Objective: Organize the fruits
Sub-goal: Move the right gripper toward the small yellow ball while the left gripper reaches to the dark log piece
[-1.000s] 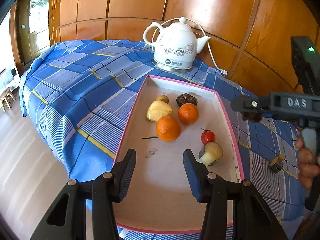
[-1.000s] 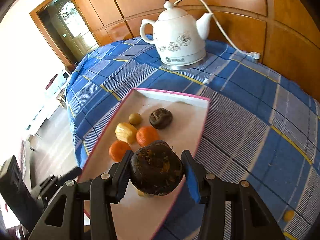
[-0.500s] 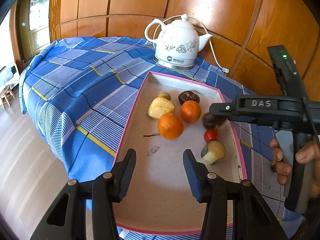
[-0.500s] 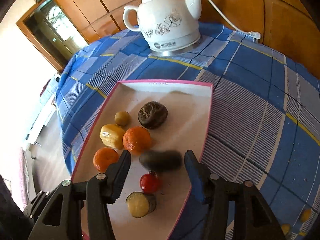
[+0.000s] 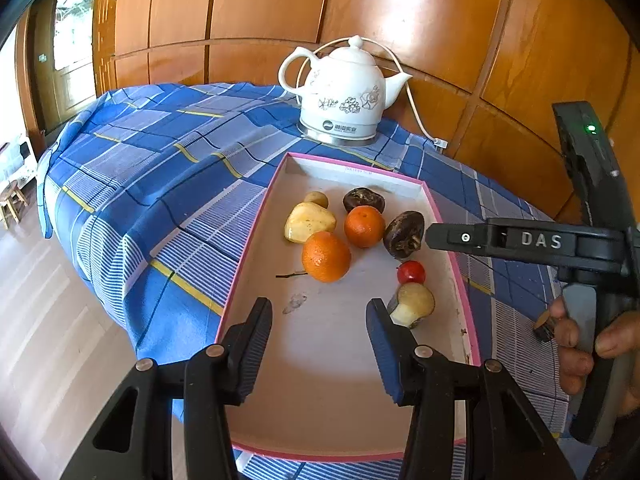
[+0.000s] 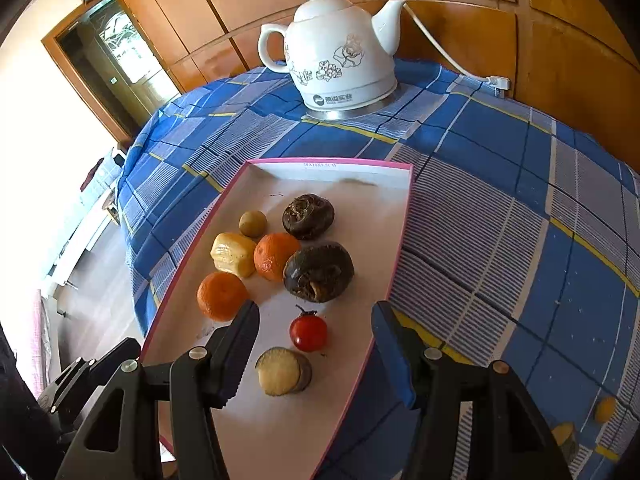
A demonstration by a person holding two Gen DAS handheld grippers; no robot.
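Observation:
A pink-rimmed tray (image 5: 332, 384) (image 6: 380, 216) lies on the blue checked cloth. It holds two oranges (image 6: 222, 296) (image 6: 276, 256), a yellow fruit (image 6: 232, 254), a small olive fruit (image 6: 253, 223), a red tomato (image 6: 308, 333), a cut pale piece (image 6: 282, 372) and two dark brown fruits. The nearer dark fruit (image 6: 319, 271) (image 5: 404, 234) rests against an orange, just beyond my right gripper (image 6: 316, 332), which is open with nothing gripped. One of its black fingers (image 5: 460, 237) shows from the side in the left wrist view. My left gripper (image 5: 320, 320) hangs open over the tray's near half.
A white corded kettle (image 5: 344, 96) (image 6: 340, 48) stands behind the tray against wooden wall panels. Small fruit pieces (image 6: 604, 410) lie on the cloth right of the tray. A person's hand (image 5: 580, 344) holds the right gripper. The table drops off at the left.
My right gripper has let go of the dark brown fruit. It dropped into the tray and now lies beside the orange. The jaws stand wider. The left gripper has stayed put.

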